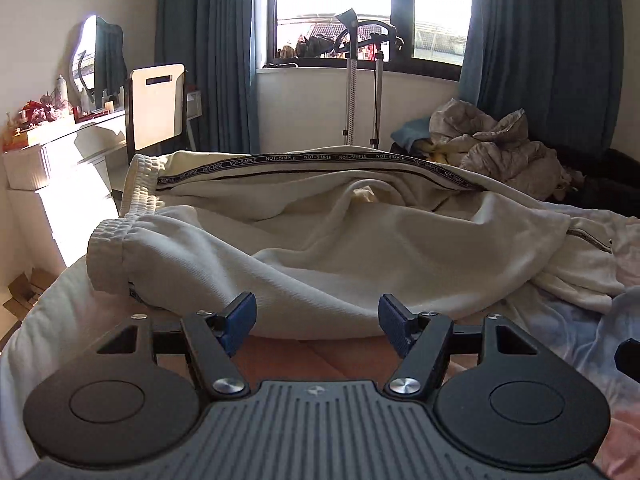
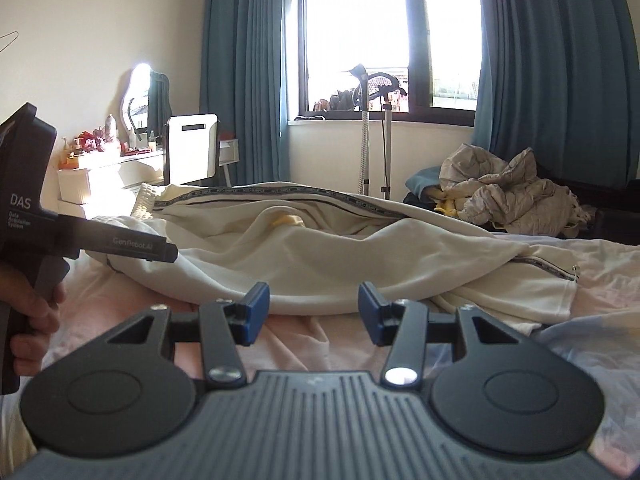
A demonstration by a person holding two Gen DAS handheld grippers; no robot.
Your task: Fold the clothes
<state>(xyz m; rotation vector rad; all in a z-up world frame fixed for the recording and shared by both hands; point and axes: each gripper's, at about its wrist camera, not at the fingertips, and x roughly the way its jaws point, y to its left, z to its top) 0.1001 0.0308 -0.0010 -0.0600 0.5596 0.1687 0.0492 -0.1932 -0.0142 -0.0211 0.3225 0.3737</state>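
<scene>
Cream trousers (image 1: 320,248) with a black lettered side stripe lie crumpled across the bed, their ribbed waistband at the left. In the right wrist view the same trousers (image 2: 328,256) stretch across the middle. My left gripper (image 1: 316,320) stands open just short of the near fold, blue pads apart with nothing between them. My right gripper (image 2: 312,310) is also open and empty, a little back from the cloth edge. The left gripper's body (image 2: 80,240) shows at the left of the right wrist view, held by a hand (image 2: 36,320).
The bed sheet (image 2: 320,344) is pale pink and blue. A heap of grey bedding (image 1: 508,152) lies at the back right. A white dresser (image 1: 68,160) with a mirror and a chair (image 1: 156,112) stand left. A stand (image 1: 362,80) is before the window.
</scene>
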